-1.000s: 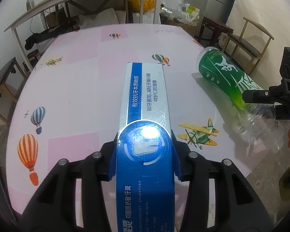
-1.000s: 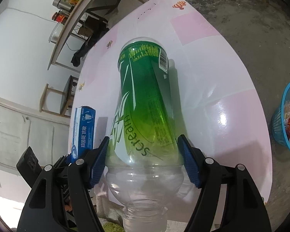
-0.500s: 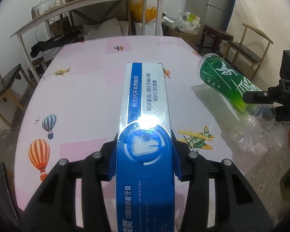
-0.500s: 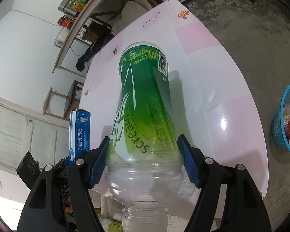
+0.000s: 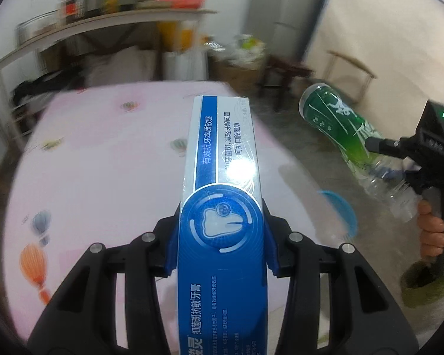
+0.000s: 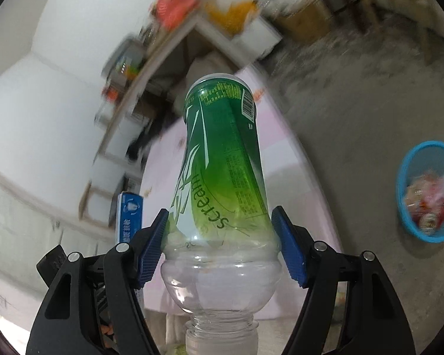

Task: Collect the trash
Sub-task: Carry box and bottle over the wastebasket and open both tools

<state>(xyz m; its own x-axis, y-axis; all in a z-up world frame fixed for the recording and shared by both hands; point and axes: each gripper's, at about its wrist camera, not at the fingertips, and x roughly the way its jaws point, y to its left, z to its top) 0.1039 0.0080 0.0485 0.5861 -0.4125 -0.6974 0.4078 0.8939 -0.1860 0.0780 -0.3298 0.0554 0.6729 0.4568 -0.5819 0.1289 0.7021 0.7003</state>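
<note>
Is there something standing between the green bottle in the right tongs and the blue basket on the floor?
Nothing visible does. The green bottle is clamped in the right tongs, and the blue basket sits on bare floor to the right, past the edge of the pink table. Its open top faces up, with trash already inside.

Left gripper (image 5: 222,236): angled downward over the tabletop's near edge, blue pads clamped on both sides of a toothpaste box (image 5: 222,183). Right gripper (image 6: 220,248): also angled downward, off the tabletop's right edge, pads pressed against a green bottle (image 6: 222,159) just above its neck. Bare fingers (image 5: 432,230) wrapped round the right gripper's handle.
</note>
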